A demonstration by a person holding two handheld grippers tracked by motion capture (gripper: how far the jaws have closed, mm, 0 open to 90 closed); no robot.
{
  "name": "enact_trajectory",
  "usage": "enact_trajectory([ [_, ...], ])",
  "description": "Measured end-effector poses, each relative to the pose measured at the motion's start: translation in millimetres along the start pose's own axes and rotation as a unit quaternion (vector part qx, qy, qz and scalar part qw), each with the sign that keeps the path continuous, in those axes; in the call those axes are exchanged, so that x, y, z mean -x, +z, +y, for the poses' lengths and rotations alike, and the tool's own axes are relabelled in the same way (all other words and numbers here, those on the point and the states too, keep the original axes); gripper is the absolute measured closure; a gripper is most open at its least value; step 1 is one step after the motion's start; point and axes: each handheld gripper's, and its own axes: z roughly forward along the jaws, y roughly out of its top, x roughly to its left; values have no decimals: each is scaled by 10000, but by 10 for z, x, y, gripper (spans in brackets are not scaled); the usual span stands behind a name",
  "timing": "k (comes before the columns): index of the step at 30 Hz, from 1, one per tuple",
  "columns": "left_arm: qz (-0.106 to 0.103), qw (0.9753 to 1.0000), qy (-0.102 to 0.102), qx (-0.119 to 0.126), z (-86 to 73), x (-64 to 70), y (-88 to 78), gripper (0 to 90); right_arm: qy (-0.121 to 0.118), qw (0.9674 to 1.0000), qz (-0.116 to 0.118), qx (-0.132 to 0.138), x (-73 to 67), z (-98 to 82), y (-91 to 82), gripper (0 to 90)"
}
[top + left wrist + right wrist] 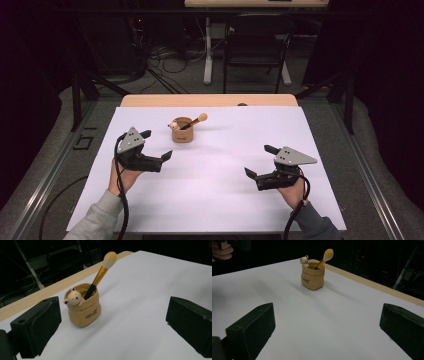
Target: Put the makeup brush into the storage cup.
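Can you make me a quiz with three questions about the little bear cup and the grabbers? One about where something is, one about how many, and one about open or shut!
1. Where is the brush?
A. lying flat on the table
B. standing tilted inside the bear cup
C. held in a grabber

2. How many brushes are in the cup?
A. one
B. two
C. three

3. How are the jaws of the left gripper and the right gripper?
A. both shut
B. one open, one shut
C. both open

Answers:
1. B: the handle goes down into the cup and the soft tip leans out over its rim.
2. A: a single handle and tip rise from it.
3. C: in both gripper views the black jaws stand wide apart with nothing between them but the white table.
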Motion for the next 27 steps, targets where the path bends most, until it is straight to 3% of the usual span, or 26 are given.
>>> enact_trajectory([
  [16, 265, 9994, -178, 109, -323, 27, -268, 0, 33, 10000, -51, 23, 3, -101, -108, 0],
  [27, 188, 9994, -233, 157, -560, 66, -347, 0, 100, 9999, -95, -95, 2, -206, -170, 0],
])
